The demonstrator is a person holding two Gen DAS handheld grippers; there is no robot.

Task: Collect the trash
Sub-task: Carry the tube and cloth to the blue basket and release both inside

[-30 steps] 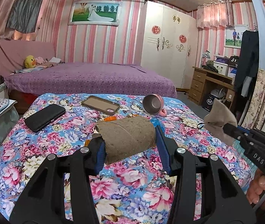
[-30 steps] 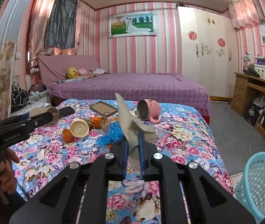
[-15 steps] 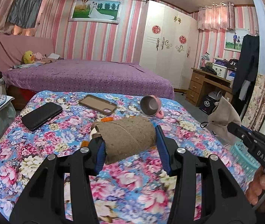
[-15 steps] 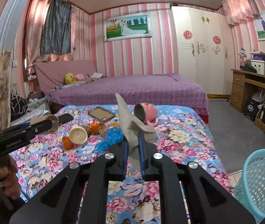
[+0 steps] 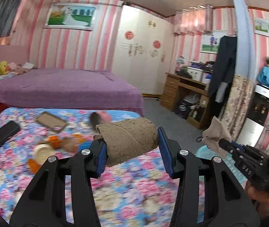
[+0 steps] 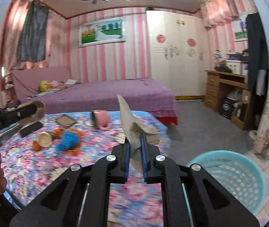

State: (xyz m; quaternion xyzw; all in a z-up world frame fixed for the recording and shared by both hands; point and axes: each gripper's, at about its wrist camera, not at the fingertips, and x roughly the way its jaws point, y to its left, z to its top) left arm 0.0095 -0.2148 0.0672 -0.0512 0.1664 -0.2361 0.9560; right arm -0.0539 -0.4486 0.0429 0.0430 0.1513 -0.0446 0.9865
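My left gripper (image 5: pixel 131 142) is shut on a brown cardboard tube (image 5: pixel 128 141) and holds it above the flowered bed (image 5: pixel 127 193). My right gripper (image 6: pixel 134 144) is shut on a crumpled piece of brown paper (image 6: pixel 132 126); it shows at the right of the left wrist view (image 5: pixel 216 134), and the left gripper with the tube (image 6: pixel 37 108) shows at the left of the right wrist view. A light blue basket (image 6: pixel 231 174) stands on the floor to the right of the bed, below and right of my right gripper.
On the bed lie a pink mug (image 6: pixel 101 118), a black phone (image 6: pixel 30 128), a brown phone case (image 6: pixel 65 121), a cream lid (image 6: pixel 44 139), orange bits (image 6: pixel 37 145) and a blue scrubber (image 6: pixel 69 141). A purple bed (image 6: pixel 100 92) and a wooden desk (image 6: pixel 227 92) stand behind.
Both grippers have swung to the right, away from the middle of the bed, each still holding its item. The basket now fills more of the right wrist view.
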